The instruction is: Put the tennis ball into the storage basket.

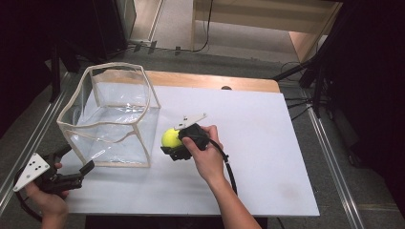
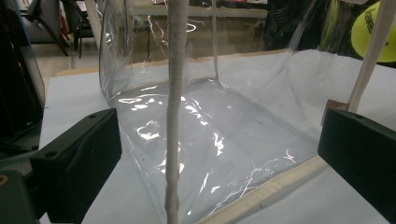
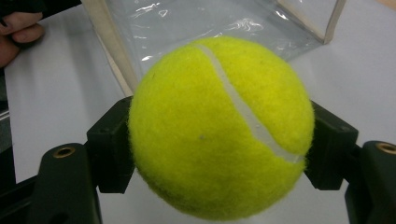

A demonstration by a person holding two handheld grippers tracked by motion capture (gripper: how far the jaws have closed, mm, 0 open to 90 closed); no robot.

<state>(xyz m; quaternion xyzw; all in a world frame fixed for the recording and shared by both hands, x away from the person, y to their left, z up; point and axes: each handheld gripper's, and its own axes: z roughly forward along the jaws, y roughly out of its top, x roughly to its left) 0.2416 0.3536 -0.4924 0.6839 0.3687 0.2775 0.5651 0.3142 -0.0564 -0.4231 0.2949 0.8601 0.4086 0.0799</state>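
Gripping a tennis ball (image 3: 219,128), right tongs (image 1: 173,143) beside clear box (image 1: 114,114).

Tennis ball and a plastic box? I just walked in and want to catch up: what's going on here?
A person works at a white table with a gripper in each hand. The right gripper is shut on a yellow tennis ball, right beside a clear, open-topped plastic box. The left gripper is open at the box's near corner, its jaws either side of the corner's edge trim, not yet gripping it.
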